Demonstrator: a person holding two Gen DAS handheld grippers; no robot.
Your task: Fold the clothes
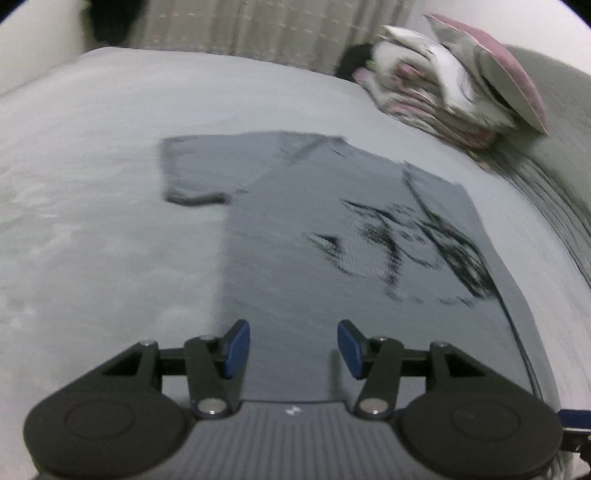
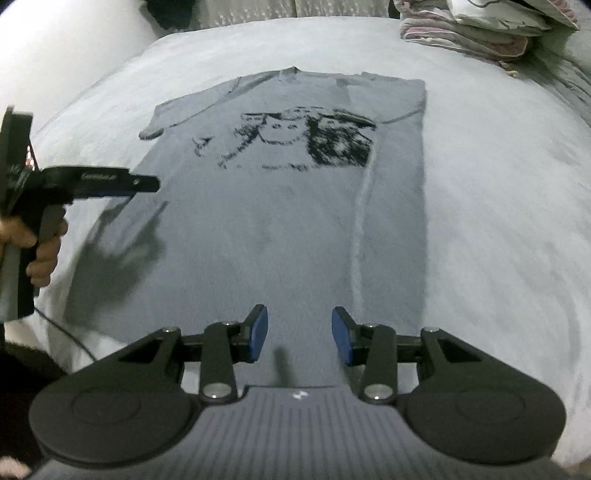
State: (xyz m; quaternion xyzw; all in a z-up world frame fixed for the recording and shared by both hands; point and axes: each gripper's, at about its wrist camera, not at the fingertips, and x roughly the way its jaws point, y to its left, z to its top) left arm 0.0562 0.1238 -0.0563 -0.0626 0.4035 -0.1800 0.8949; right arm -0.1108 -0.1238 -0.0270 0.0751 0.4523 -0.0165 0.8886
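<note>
At the left edge of the right wrist view the left claw (image 2: 147, 183) juts in side-on, its hand (image 2: 40, 245) half cut off, and its own view shows the blue pads (image 1: 236, 349) parted with nothing between them. The grey T-shirt (image 2: 258, 221) lies flat on the white bed (image 2: 498, 221), collar far, hem near, its right side folded inward and its print blurred. The right claw (image 2: 300, 334) is parted and empty over the hem, and a pile of bedding (image 2: 480, 26) sits beyond at far right.
</note>
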